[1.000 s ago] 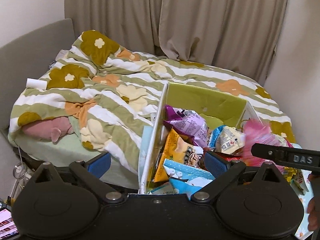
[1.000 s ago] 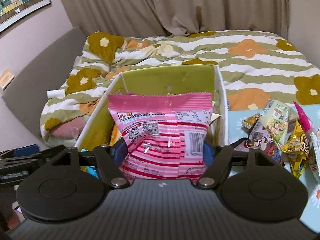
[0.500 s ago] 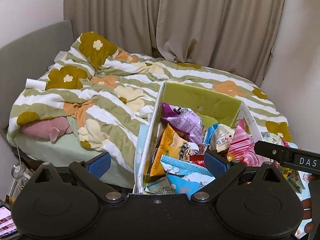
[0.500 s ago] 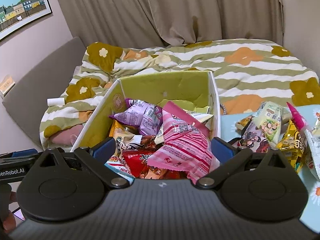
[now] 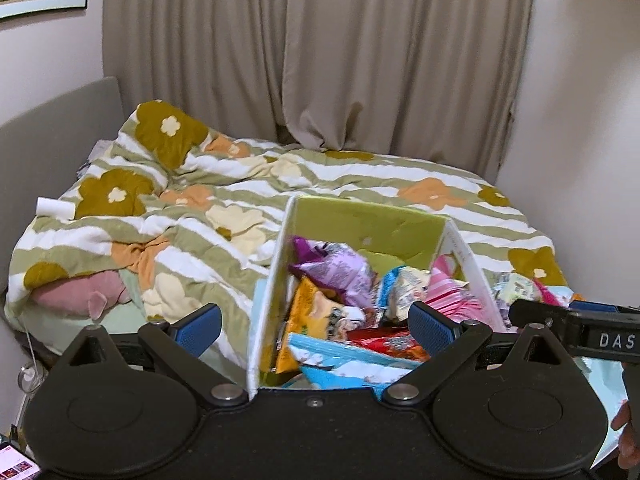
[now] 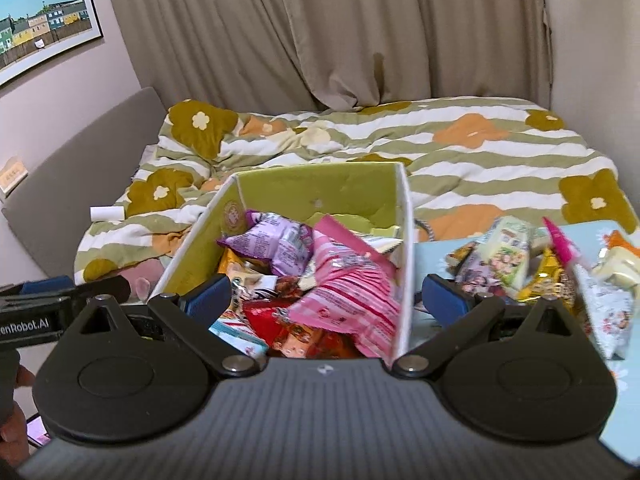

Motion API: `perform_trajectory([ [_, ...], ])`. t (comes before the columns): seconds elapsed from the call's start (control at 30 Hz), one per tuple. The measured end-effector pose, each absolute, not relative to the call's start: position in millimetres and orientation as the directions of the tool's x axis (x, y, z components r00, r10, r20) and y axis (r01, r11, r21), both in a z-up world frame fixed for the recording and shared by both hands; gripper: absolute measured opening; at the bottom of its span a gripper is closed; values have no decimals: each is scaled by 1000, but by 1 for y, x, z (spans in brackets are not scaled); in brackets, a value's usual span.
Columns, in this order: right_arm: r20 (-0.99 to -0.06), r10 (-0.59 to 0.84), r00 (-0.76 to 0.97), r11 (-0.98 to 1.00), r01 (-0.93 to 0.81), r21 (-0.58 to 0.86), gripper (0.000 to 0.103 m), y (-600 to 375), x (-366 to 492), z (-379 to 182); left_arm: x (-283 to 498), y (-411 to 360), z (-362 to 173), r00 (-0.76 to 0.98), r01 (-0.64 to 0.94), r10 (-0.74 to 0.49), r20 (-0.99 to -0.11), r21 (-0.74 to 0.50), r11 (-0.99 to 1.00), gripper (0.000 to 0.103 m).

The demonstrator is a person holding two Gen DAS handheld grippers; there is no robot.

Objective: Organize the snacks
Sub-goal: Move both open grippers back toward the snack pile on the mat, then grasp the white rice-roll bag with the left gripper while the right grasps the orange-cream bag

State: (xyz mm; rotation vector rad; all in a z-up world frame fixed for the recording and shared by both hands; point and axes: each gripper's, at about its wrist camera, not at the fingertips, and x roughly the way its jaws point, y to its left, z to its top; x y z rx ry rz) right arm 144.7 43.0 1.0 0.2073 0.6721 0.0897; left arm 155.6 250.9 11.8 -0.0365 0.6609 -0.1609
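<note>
- The right gripper [image 6: 326, 300] is spread wide and empty, and the left gripper [image 5: 316, 326] is likewise wide with nothing between its blue pads.
- The pink striped foil snack packet [image 6: 348, 292] lies inside the white cardboard box with green lining [image 6: 320, 188], on top of the other packets.
- The next pick is best made from the loose pile of snack packets [image 6: 516, 264] on the pale blue cloth to the right of the box.
- The box's right wall [image 6: 404, 264] stands between the open jaws and must be cleared before a sideways move is made.
- Open room is found above the box and pile.
</note>
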Motion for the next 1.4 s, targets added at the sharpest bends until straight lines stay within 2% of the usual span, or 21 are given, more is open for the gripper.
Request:
perform_trajectory([
  [0.37, -599, 103, 794, 969, 55, 239, 103, -44, 125, 14, 150, 170, 23, 784, 210, -218, -581, -82, 974, 101],
  [0.5, -610, 58, 790, 972, 96, 216, 103, -93, 123, 12, 150, 128, 22, 771, 222, -249, -586, -119, 968, 101],
  [0.83, -662, 28, 749, 978, 116, 173, 103, -220, 132, -8, 156, 3, -3, 702, 263, -290, -650, -141, 954, 101],
  [1.07, -694, 67, 717, 989, 46, 144, 103, -284, 153, -35, 166, -73, -40, 609, 275, -325, -723, -192, 942, 101],
  [1.4, -736, 133, 664, 991, -86, 101, 103, -337, 188, -80, 180, -138, -100, 472, 280, -353, -808, -243, 929, 97],
])
